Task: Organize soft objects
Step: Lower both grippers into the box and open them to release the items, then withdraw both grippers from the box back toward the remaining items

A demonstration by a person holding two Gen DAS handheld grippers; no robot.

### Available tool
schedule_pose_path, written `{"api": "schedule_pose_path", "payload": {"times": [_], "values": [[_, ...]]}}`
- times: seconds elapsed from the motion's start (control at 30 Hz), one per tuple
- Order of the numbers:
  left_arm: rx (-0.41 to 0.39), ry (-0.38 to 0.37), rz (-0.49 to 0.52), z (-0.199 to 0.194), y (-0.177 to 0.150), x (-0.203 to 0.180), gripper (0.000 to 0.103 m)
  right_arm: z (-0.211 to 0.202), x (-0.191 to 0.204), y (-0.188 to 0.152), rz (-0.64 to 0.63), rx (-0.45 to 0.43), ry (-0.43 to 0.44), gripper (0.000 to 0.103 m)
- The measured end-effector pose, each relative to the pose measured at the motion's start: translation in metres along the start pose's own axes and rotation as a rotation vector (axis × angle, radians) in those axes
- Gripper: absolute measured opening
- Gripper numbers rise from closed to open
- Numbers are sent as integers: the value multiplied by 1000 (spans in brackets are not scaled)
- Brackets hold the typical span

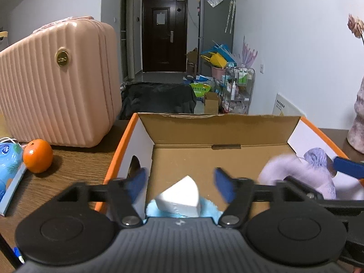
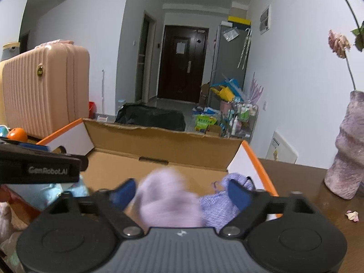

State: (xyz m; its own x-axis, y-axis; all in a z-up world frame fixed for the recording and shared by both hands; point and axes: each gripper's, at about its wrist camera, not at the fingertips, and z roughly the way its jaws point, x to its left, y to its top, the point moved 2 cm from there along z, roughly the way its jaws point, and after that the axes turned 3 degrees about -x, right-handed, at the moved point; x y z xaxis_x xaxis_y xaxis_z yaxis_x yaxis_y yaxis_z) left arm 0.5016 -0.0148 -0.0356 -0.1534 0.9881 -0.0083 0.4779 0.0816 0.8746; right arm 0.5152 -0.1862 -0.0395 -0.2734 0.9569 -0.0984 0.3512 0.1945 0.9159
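Open orange-edged cardboard box [image 1: 218, 132]: collecting soft items. Left tool [image 1: 180, 185] gapes, empty, over white foam wedge [image 1: 179, 198]. Right tool [image 2: 182, 192] gapes, gripping nothing, lilac knitted cloth [image 2: 168, 200] loose between its jaws.

Matt corrugated cardboard box [image 1: 218, 134], glossy ribbed plastic suitcase [image 1: 56, 86], wood-grain table [image 1: 75, 166], fuzzy lilac cloth [image 2: 168, 198]

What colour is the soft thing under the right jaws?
Pale lilac soft item, blurred; clearest in the right wrist view.

Pink suitcase [image 1: 54, 86] on table; orange [image 1: 37, 155] beside it.
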Motion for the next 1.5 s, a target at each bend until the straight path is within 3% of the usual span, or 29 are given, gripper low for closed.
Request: {"api": "schedule_pose_path", "payload": {"times": [0.03,0.1,0.97,1.5], "values": [[-7,5,-7,-2,1,1,103,-1,-1,1,0,-6,-5,97],[-27,25,-16,-5,2,2,103,-3,-2,0,7,-20,-14,103],[-43,30,-22,-11,4,2,103,-14,-9,2,45,-43,-29,103],[-120,-4,-5,-56,3,11,103,-57,-14,-6,79,-82,-36,103]]}}
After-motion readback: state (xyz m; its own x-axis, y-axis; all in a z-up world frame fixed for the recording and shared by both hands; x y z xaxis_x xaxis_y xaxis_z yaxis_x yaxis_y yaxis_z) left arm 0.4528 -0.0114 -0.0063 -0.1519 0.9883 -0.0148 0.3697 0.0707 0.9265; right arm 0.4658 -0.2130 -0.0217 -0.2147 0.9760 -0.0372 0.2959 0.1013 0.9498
